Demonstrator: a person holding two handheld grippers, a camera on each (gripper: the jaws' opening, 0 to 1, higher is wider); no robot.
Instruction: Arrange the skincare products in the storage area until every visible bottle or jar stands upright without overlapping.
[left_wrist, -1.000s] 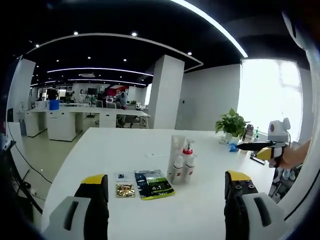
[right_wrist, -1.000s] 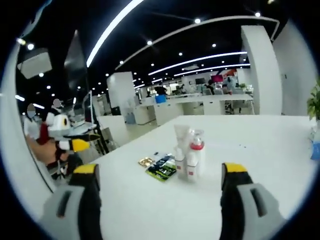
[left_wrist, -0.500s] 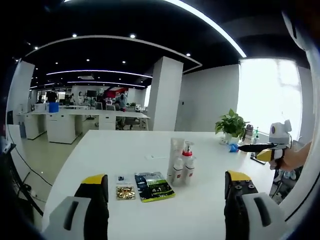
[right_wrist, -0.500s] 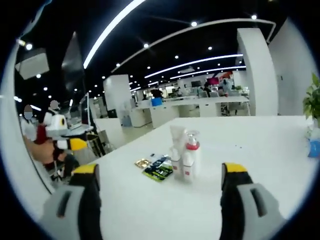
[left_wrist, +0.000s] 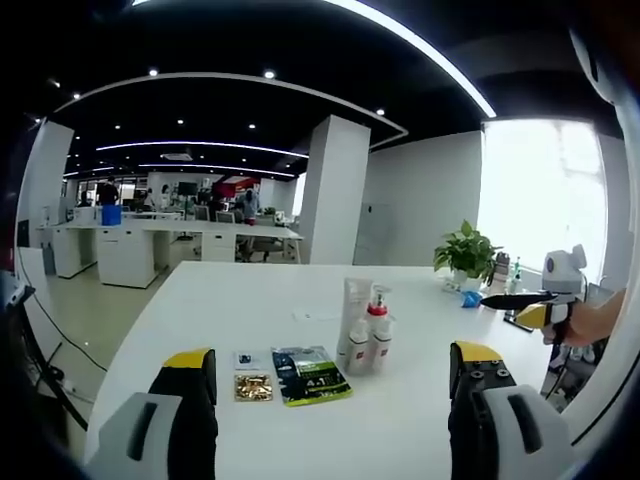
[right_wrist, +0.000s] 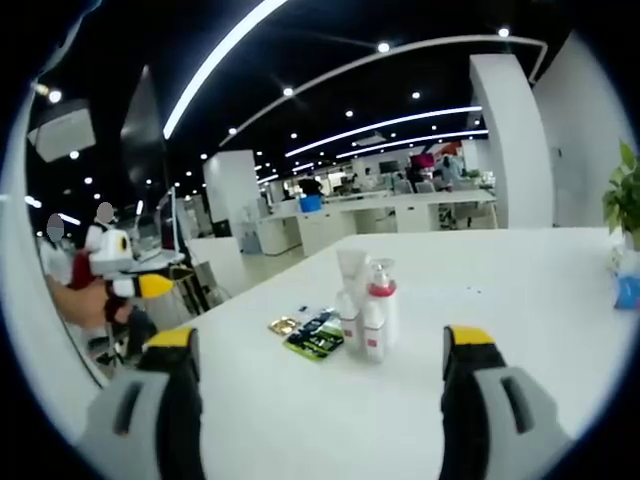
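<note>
White table (left_wrist: 300, 420) in an open office: a cluster of bottles (left_wrist: 364, 328), one a red-collared pump bottle (left_wrist: 379, 325), stands upright mid-table, with a green packet (left_wrist: 311, 372) and gold sachet (left_wrist: 253, 386) lying flat just beside. Left gripper (left_wrist: 330, 400) and right gripper (right_wrist: 325, 385) both hold jaws wide apart, empty, well short of the bottles. Potted plant (left_wrist: 466, 252) at the far edge.

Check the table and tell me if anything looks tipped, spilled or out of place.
Nothing stands out. The bottles stand upright in a tight cluster on the white table; whether they touch is unclear. The sachets lie flat beside them. No spill shows. Both grippers are open and well short of the products.
</note>
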